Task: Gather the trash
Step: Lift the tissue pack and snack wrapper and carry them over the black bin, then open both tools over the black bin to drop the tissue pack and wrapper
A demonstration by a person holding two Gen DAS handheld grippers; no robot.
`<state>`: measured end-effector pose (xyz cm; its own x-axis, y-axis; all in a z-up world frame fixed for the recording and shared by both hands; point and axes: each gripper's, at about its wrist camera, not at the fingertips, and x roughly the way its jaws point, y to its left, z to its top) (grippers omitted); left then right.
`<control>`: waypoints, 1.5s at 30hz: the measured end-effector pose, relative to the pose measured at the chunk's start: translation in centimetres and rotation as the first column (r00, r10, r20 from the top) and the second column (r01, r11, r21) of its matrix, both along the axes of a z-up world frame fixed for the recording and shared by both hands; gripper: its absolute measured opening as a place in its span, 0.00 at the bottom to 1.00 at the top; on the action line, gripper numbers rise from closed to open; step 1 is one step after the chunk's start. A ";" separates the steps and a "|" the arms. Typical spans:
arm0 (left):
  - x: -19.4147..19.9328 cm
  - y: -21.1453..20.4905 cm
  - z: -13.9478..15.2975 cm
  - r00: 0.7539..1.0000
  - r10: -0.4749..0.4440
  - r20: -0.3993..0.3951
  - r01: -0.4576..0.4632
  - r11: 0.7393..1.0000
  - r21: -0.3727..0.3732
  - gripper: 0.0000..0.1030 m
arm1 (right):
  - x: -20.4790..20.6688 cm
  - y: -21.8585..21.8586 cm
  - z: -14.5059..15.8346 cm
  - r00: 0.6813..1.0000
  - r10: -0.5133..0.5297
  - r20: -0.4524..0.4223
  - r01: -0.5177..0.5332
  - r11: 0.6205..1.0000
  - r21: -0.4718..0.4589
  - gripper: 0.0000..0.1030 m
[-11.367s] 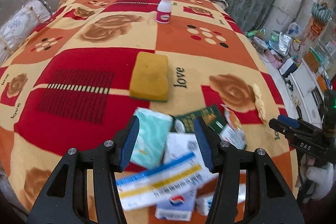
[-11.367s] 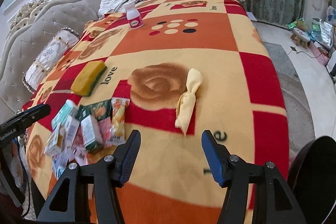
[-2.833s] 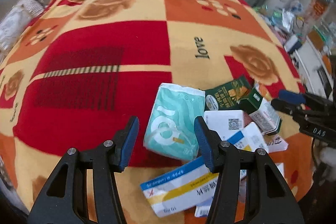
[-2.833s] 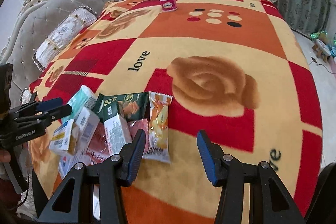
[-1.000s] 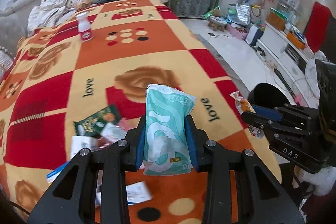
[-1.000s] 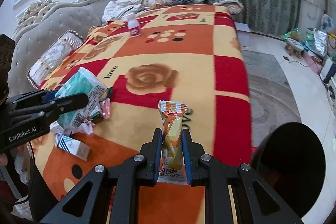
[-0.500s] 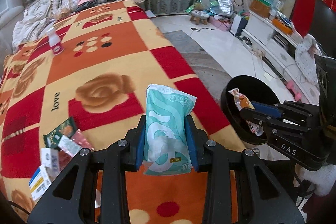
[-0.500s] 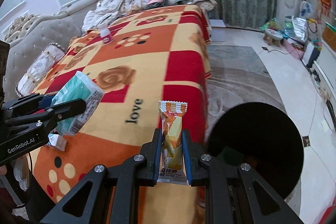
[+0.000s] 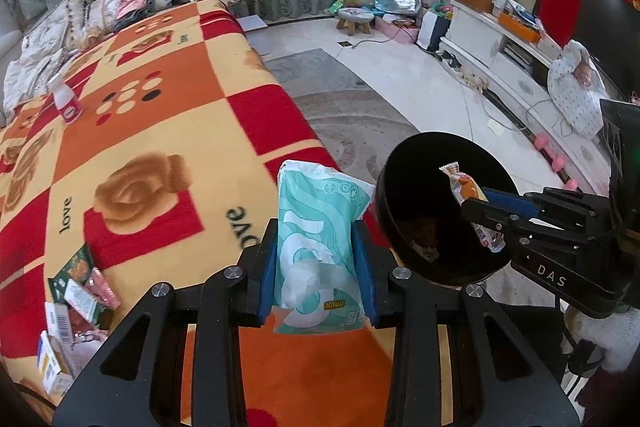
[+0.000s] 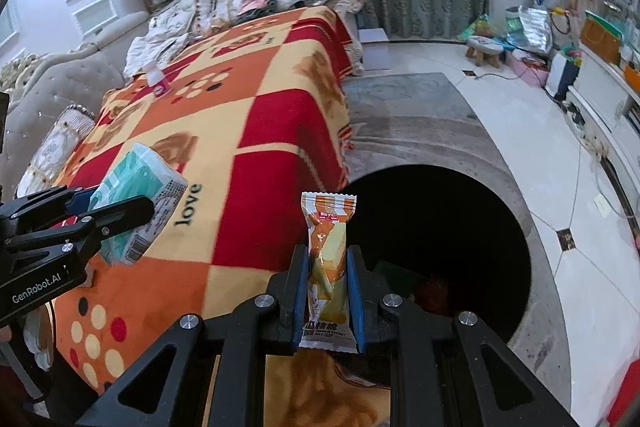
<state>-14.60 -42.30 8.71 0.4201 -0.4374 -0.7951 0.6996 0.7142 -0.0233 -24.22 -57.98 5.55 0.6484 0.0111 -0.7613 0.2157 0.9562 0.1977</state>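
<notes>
I am gripping tissue pack (image 9: 320, 243) in left hand-held gripper (image 9: 318, 267) | snack (image 10: 326, 259) in right hand-held gripper (image 10: 328, 291) | both upright, for dropping in bin (image 10: 500, 227)

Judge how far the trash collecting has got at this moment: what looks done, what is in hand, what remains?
Done: the round black bin already holds some scraps. In hand: the left tongs clamp a teal plastic tissue pack; the right tongs clamp an orange snack wrapper at the bin's rim. Left: small boxes and wrappers lie on the patterned blanket.
</notes>
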 end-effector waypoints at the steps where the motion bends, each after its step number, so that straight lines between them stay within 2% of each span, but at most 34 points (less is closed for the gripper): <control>1: -0.1 -0.3 -0.1 1.000 -0.004 -0.003 0.004 1.000 0.001 0.31 | -0.1 -0.4 -0.2 1.000 -0.006 -0.003 0.006 1.000 0.002 0.17; 17: -0.1 -4.6 -2.5 0.998 -0.049 -0.046 0.050 0.998 0.034 0.31 | -1.7 -4.4 -2.1 0.996 -0.079 -0.032 0.080 0.996 0.037 0.17; 24: 0.3 -5.4 -3.3 0.992 -0.052 -0.118 0.051 0.999 -0.008 0.32 | -1.5 -5.1 -2.7 0.993 -0.098 -0.061 0.101 0.994 0.035 0.18; 26: 0.4 -5.7 -3.3 0.990 -0.053 -0.131 0.050 0.998 -0.022 0.32 | -1.5 -5.2 -2.9 0.992 -0.104 -0.071 0.106 0.994 0.032 0.19; 30: 0.5 -6.4 -3.2 0.984 -0.067 -0.162 0.058 0.997 -0.058 0.32 | -1.6 -5.3 -3.0 0.991 -0.112 -0.076 0.114 0.993 0.022 0.32; 33: 0.5 -6.9 -3.1 0.981 -0.077 -0.179 0.063 0.995 -0.080 0.32 | -1.8 -5.6 -2.9 0.990 -0.116 -0.077 0.118 0.993 0.018 0.33; 39: 0.3 -7.6 -3.5 0.969 -0.098 -0.228 0.073 0.991 -0.116 0.40 | -2.1 -6.2 -3.1 0.988 -0.132 -0.083 0.134 0.991 0.019 0.34; 41: 0.3 -7.6 -3.5 0.965 -0.103 -0.240 0.073 0.989 -0.129 0.49 | -2.2 -6.5 -3.3 0.987 -0.138 -0.087 0.141 0.990 0.020 0.35; 45: 0.3 -7.5 -3.5 0.963 -0.099 -0.252 0.066 0.989 -0.135 0.52 | -2.3 -6.7 -3.4 0.985 -0.144 -0.091 0.147 0.989 0.024 0.36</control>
<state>-14.31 -49.79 5.24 0.1668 -0.5637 -0.8090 0.7147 0.6343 -0.2947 -26.55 -64.68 2.12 0.5747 -0.0546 -0.8166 0.3704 0.9071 0.1999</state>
